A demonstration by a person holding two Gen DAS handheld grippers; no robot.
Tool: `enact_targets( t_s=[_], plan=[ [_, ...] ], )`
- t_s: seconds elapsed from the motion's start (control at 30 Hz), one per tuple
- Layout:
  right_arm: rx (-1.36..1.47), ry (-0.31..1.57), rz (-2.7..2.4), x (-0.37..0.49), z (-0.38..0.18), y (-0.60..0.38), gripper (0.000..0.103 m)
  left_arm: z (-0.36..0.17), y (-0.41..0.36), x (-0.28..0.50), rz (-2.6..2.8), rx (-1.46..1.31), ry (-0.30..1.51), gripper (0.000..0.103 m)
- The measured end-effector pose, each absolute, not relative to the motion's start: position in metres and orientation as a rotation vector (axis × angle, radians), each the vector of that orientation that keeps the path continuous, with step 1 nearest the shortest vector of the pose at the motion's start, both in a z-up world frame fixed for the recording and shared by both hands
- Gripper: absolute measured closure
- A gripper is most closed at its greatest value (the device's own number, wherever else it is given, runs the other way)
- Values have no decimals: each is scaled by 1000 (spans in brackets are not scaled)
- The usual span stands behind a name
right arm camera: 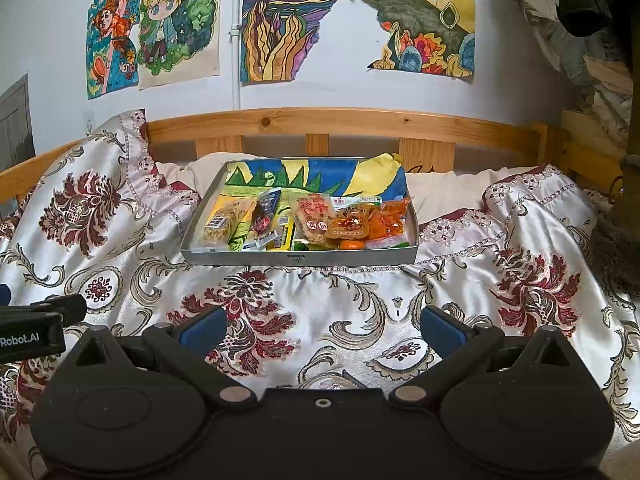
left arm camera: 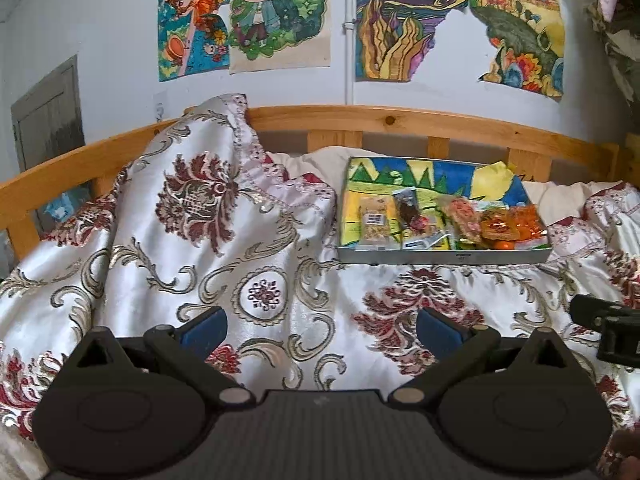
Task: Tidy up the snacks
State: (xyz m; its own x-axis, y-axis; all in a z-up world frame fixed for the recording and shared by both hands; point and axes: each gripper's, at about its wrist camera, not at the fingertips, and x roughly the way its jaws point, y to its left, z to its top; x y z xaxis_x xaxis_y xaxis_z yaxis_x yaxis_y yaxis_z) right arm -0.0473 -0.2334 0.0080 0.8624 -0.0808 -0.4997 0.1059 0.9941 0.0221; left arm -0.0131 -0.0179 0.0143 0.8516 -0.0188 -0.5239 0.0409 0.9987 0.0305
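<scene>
A shallow grey box (left arm camera: 444,256) (right arm camera: 298,258) with a colourful drawing lining its floor rests on the bed. Several wrapped snacks lie in a row along its front: a pale nut bar (left arm camera: 375,220) (right arm camera: 226,222), a dark packet (left arm camera: 409,210) (right arm camera: 264,214), a red-lettered packet (left arm camera: 464,216) (right arm camera: 316,220), and orange packets (left arm camera: 528,220) (right arm camera: 390,220) at the right. My left gripper (left arm camera: 320,330) is open and holds nothing, hovering over the bedspread well short of the box. My right gripper (right arm camera: 322,330) is likewise open and holds nothing, nearer the box's front.
A silky floral bedspread (left arm camera: 240,280) (right arm camera: 500,280) covers the bed and is bunched high on the left. A wooden headboard rail (left arm camera: 360,120) (right arm camera: 340,120) runs behind the box. Drawings hang on the white wall. Clothes (right arm camera: 580,20) pile at the right.
</scene>
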Motion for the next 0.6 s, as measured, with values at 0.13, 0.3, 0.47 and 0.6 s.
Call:
enact_targets(
  t_s=[0.13,0.3,0.47,0.6],
  plan=[
    [49,521,-98,-48,8,-234,1,15,-17,-13,-22,43,550,0],
    [49,523,-97,-47,8,-233,1,15,-17,-12,-31,36,552,0],
    [49,523,-98,-47,8,-233,1,14,-17,-13,-32,41,552,0],
    [48,523,-98,-47,8,-233,1,14,-17,-12,-28,42,559,0]
  ],
)
